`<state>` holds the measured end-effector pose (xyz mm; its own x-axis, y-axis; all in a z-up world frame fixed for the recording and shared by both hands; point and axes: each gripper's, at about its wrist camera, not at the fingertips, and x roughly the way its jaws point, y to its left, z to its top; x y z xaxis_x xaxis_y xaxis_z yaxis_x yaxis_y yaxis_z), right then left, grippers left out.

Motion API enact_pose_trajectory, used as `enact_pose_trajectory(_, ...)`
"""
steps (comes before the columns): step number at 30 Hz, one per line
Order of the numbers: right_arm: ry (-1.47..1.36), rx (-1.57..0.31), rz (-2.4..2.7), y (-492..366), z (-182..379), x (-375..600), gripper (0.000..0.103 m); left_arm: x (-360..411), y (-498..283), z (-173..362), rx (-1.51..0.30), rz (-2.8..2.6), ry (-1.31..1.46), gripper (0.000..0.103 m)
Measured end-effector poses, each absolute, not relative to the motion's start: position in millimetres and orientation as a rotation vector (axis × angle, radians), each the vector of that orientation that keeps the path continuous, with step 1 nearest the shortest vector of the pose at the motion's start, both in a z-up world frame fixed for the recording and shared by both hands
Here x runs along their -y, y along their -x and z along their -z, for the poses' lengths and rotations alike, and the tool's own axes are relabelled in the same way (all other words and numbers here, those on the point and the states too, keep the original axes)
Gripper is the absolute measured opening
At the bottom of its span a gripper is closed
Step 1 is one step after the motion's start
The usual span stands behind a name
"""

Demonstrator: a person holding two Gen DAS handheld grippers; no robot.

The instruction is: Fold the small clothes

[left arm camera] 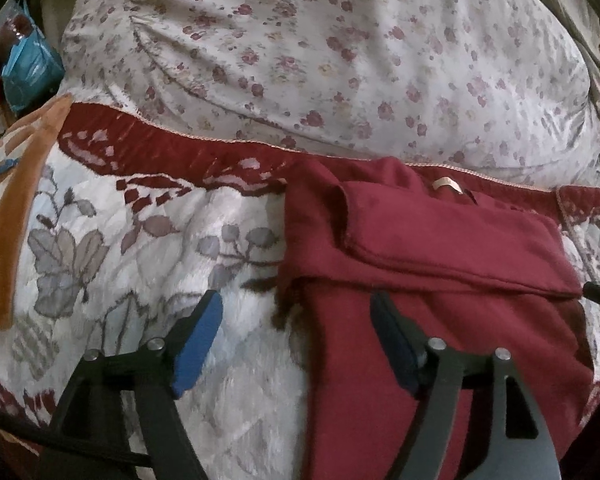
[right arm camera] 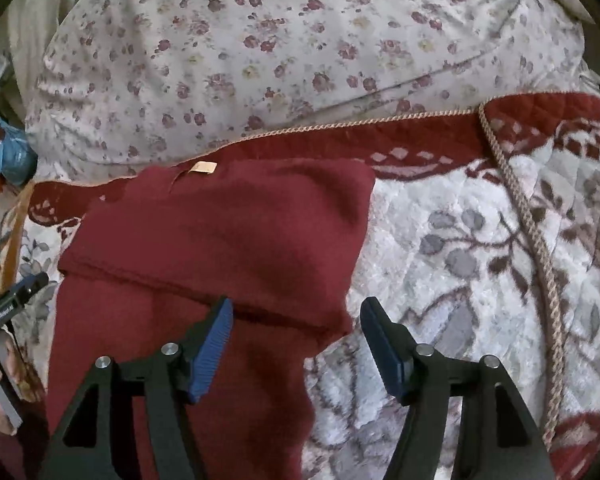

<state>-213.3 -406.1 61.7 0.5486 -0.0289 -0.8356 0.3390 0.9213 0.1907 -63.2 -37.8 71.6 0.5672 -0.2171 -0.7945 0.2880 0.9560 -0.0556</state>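
A dark red garment lies on the quilted bed cover, its upper part folded down over the lower part, with a small tan label near its top edge. My left gripper hovers open above the garment's left edge, nothing between its blue pads. In the right wrist view the same garment fills the centre left, its label at the top. My right gripper is open over the garment's lower right corner, holding nothing. The left gripper's tip shows at the left edge there.
The white cover with grey leaves and a dark red border spreads under the garment. A big floral pillow lies behind it. A braided cord runs down the cover at right. An orange fabric strip and a blue bag sit at far left.
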Motion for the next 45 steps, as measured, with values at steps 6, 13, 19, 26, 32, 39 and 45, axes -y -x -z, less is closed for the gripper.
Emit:
enact_pose_trajectory(6, -0.329, -0.990, 0.219, 224, -58, 400, 0.074, 34, 75, -70, -0.929, 0.302, -0.097, 0.078)
enact_pose_trajectory(13, -0.370, -0.992, 0.243, 233, -53, 409, 0.074, 30, 80, -68, -0.950, 0.304, -0.074, 0.078)
enact_pose_trajectory(19, -0.431, -0.973, 0.253, 226, -49, 419, 0.075, 35, 85, -67, -0.959, 0.317, -0.081, 0.078)
enact_pose_trajectory(26, -0.472, -0.962, 0.288, 212, -32, 427, 0.071, 40, 89, -63, -0.967, 0.322, -0.105, 0.078)
enact_pose_trajectory(32, -0.386, -0.950, 0.235, 210, -31, 419, 0.035, 40, 91, -60, -0.978, 0.316, -0.106, 0.078)
enact_pose_trajectory(39, -0.319, -0.937, 0.251, 208, -34, 418, 0.028, 41, 96, -61, -0.975, 0.315, -0.110, 0.078)
enact_pose_trajectory(45, -0.399, -0.963, 0.251, 213, -37, 424, 0.042, 37, 97, -61, -0.976, 0.311, -0.097, 0.078)
